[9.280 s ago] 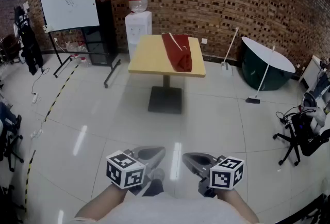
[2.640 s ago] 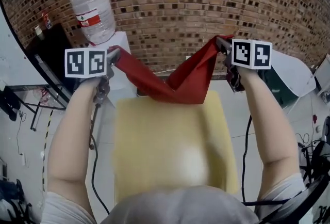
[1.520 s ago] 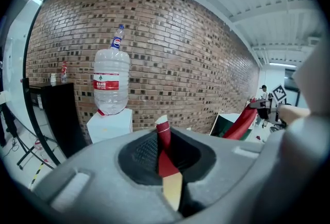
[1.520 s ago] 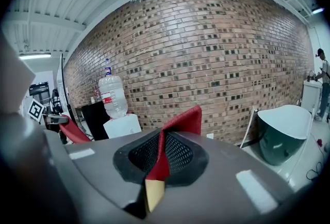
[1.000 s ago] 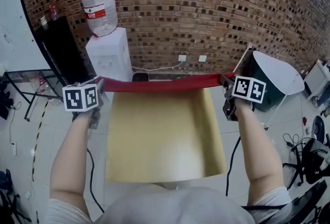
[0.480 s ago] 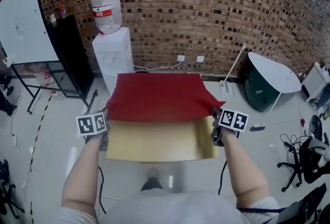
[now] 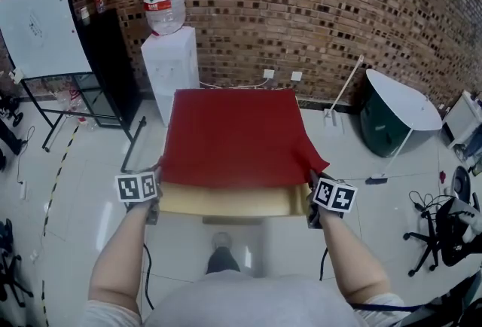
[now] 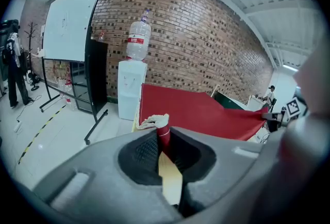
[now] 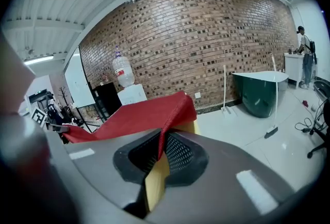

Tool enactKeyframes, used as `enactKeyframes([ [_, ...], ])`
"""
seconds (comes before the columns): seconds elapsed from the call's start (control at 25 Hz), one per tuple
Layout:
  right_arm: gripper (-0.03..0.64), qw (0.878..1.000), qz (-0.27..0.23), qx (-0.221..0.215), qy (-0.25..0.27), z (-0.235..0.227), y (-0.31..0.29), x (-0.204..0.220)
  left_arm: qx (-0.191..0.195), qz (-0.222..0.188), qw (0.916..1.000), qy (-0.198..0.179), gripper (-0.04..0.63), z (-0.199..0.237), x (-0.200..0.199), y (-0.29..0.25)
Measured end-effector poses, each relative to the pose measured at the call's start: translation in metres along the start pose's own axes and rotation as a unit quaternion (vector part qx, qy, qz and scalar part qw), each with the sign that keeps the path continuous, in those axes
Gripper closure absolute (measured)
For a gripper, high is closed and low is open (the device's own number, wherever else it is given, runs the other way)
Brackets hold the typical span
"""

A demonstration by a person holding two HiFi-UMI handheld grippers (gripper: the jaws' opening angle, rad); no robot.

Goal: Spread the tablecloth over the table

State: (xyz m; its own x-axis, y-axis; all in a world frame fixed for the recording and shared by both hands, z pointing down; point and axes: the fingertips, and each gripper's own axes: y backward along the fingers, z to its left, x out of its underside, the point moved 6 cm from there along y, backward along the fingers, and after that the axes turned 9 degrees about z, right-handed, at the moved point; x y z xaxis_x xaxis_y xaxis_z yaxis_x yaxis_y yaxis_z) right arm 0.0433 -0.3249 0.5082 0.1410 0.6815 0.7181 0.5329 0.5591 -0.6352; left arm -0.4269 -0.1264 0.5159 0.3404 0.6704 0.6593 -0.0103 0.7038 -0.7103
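Observation:
The red tablecloth (image 7: 232,137) lies spread over most of the yellow square table (image 7: 226,201), with a bare strip of tabletop left along the near edge. My left gripper (image 7: 154,184) is shut on the cloth's near left corner (image 8: 163,132), at the table's front left. My right gripper (image 7: 312,190) is shut on the near right corner (image 9: 161,141), where the cloth (image 9: 139,114) hangs in a fold off the table's right side. In the left gripper view the red tablecloth (image 8: 201,113) stretches away to the right gripper.
A white water dispenser (image 7: 170,65) with a bottle stands behind the table against the brick wall. A whiteboard (image 7: 39,16) and a black cabinet (image 7: 111,62) are at the left. A dark green round table (image 7: 392,111) and a broom (image 7: 343,88) stand at the right, an office chair (image 7: 444,231) farther right.
Both grippers have pulled the cloth's near edge toward me and down. The cloth went from a taut strip at the far edge to covering most of the tabletop.

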Motion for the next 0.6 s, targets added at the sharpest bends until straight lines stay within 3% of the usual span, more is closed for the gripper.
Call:
enactKeyframes([
  [0.6,0.609,0.996,0.075,0.021,-0.043,-0.017,-0.004,0.102,-0.028,0.09,0.9945,0.045,0.571,0.012,0.082,-0.019],
])
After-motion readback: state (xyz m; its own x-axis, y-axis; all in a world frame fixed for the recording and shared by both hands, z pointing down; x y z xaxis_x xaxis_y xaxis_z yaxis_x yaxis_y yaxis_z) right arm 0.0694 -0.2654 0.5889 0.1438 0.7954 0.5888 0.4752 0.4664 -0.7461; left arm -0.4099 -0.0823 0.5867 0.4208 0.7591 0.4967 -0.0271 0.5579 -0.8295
